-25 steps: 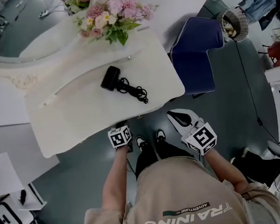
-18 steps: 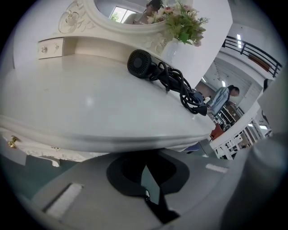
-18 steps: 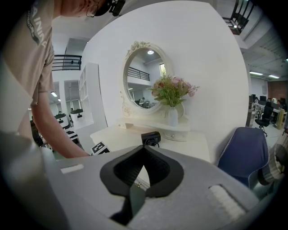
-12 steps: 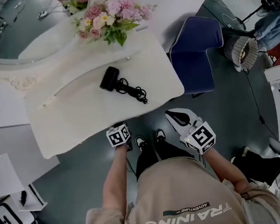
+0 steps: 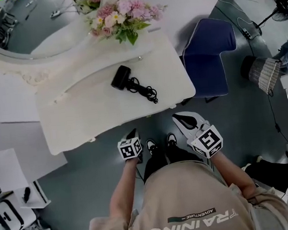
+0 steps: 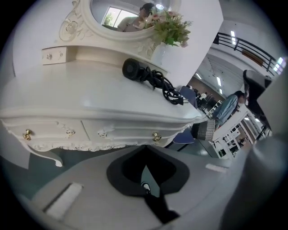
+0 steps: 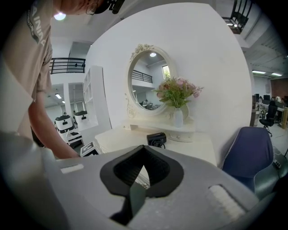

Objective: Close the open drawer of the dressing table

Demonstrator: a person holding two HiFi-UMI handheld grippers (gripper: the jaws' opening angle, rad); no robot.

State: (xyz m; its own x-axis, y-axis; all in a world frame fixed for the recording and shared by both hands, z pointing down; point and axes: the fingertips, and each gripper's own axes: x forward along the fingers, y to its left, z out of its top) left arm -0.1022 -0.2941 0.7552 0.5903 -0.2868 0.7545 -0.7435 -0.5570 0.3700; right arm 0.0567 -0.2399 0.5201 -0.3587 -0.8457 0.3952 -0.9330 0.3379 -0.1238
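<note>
On the dressing table [image 5: 83, 112], the drawer [image 6: 128, 130] sits flush under the near edge of the top, so the closing looks done. The left gripper [image 6: 144, 150] and right gripper [image 7: 144, 150] hover just off it, both clenched on nothing.

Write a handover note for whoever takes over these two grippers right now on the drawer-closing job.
Left gripper: jaws together, empty, facing the table front, not touching it.
Right gripper: jaws together, empty, held back from the table.
White carved dressing table: its gold-knobbed front drawers look flush; none stands out.
Done: the closing, it seems.
Left: only confirm that the drawers are fully seated.
</note>
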